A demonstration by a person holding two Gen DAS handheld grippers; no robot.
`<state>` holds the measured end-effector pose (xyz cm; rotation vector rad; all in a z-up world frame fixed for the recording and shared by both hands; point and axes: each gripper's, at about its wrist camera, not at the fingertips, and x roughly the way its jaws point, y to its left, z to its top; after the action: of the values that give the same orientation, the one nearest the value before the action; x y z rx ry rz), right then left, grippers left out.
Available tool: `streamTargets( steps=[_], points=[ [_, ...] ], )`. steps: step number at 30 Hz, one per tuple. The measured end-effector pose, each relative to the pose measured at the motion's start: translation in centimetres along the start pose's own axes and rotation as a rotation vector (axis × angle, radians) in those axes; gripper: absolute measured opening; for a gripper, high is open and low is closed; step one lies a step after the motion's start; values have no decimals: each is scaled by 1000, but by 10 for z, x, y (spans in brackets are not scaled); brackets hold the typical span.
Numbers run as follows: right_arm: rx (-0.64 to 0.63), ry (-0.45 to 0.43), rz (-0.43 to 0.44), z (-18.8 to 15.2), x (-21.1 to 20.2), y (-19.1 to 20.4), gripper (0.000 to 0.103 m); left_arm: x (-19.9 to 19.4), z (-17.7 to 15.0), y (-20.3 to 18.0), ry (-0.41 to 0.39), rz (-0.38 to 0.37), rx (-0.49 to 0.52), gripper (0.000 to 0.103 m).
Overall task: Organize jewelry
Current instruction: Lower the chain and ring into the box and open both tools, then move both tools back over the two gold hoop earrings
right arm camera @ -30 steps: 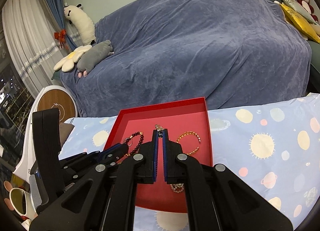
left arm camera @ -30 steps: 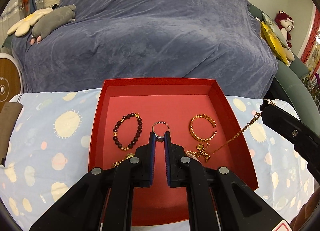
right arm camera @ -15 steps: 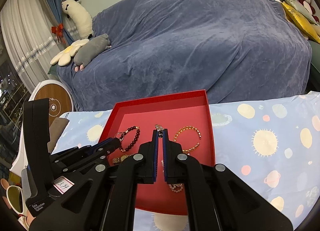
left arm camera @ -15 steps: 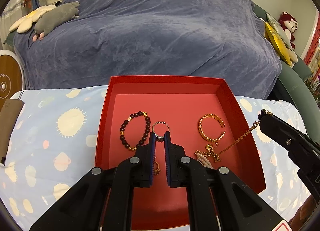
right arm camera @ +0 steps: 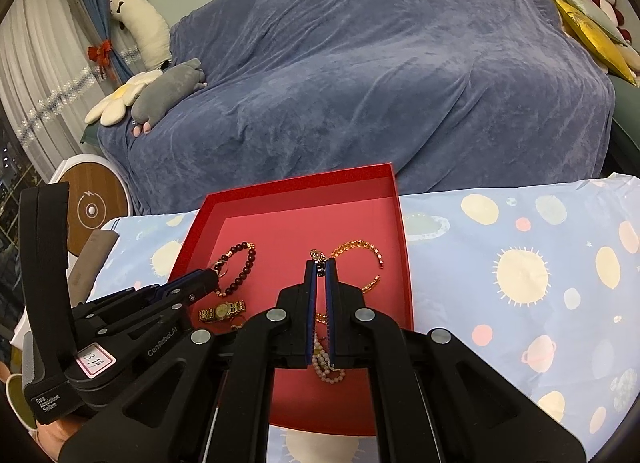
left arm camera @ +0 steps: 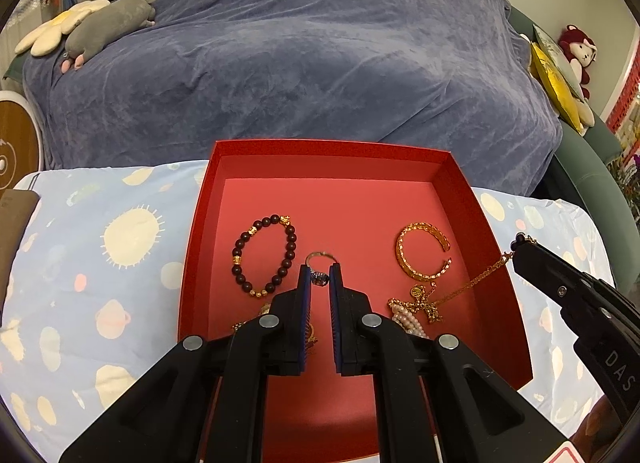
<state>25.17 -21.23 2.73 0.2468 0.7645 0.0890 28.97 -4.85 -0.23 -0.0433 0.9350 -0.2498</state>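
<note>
The ring (left arm camera: 319,267), a thin silver band with a dark stone, sits at the centre of the left wrist frame, clamped at the stone between the fingers of the left tool (left arm camera: 319,277) over the floor of the red tray (left arm camera: 328,153), just right of the dark bead bracelet (left arm camera: 265,255). The right tool (right arm camera: 319,266) is closed on the clasp end of the gold chain necklace (left arm camera: 464,290), which trails down to the tangle beside the pearl strand (right arm camera: 326,363) and the open gold bangle (left arm camera: 422,251). The step in hand appears to be sorting each piece into its own place in the tray; the next move calls for setting the ring on bare floor clear of the bracelet, and drawing the chain free of the pearls without dragging them.
</note>
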Motion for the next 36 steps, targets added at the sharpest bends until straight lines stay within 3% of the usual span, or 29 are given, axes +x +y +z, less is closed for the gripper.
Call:
streamTargets(
  steps=[1,2,3,4,5,8,17,21,24,30,33,36],
  points=[
    [3,-2,-2,0,-1,-1,10,0,0,0,1,0,-3,12],
    [6,-5,-5,1,-2,-1,12,0,0,-1,2,-1,-5,21],
    [9,-14,-10,1,-4,-2,21,-1,0,-1,-1,5,-8,31],
    [12,-22,-12,1,-6,-3,30,-2,0,-1,-9,12,-9,34],
    [12,-28,-12,1,-9,-3,32,-3,0,-1,-17,15,-8,37],
    [5,-36,-6,2,-16,-1,33,-7,0,-1,-24,21,-11,42],
    [-25,-49,20,-9,-44,11,34,-31,-7,-5,-47,23,-6,43],
    [-20,-44,37,-25,-59,14,35,-50,-19,-5,-63,35,10,53],
    [19,-22,66,-38,-66,13,35,-65,-32,-3,-72,34,13,54],
    [-35,0,59,-64,-85,23,35,-96,-69,8,-83,62,45,61],
    [-39,11,65,-82,-95,24,43,-106,-90,17,-66,86,63,62],
    [-50,32,69,-99,-98,28,44,-113,-109,29,-49,82,32,62]
  ],
)
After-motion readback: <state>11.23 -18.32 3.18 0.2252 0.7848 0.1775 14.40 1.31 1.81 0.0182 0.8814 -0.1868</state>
